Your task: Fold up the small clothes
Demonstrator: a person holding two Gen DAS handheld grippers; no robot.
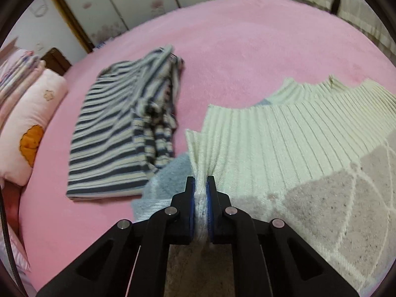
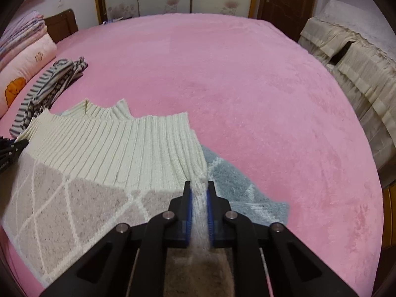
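Cream ribbed sweater (image 1: 284, 133) spread on the pink bed (image 1: 247, 49), collar toward the far side, lower part in beige knit crossed by white diamond lines. Left claw (image 1: 200, 180) closed tight on a bunched fold at the sweater's left edge, cloth squeezed between the blue pads (image 1: 191, 198). Grey-blue fuzzy piece (image 1: 168, 180) poking out just beside that fold, perhaps a sleeve, hard to tell from this angle.

Right claw (image 2: 199, 185) likewise clamped on a pinched ridge of knit at the sweater (image 2: 118, 143) edge on the opposite side, fabric filling the narrow gap between its pads (image 2: 189, 203). Grey-blue patterned sleeve (image 2: 242, 190) lying flat on the bed (image 2: 247, 86) just to the right of this claw. Black part of the left claw (image 2: 12, 153) showing at the left border of the right wrist view, against the sweater's far edge.

Striped garment (image 1: 121, 133), dark and pale bands, lying folded with a rumpled heap on top, near the sweater's left side. Pink pillow (image 1: 29, 123) with an orange patch at the bed's left end. Beige ruffled cover (image 2: 358, 79) alongside the bed on the right.
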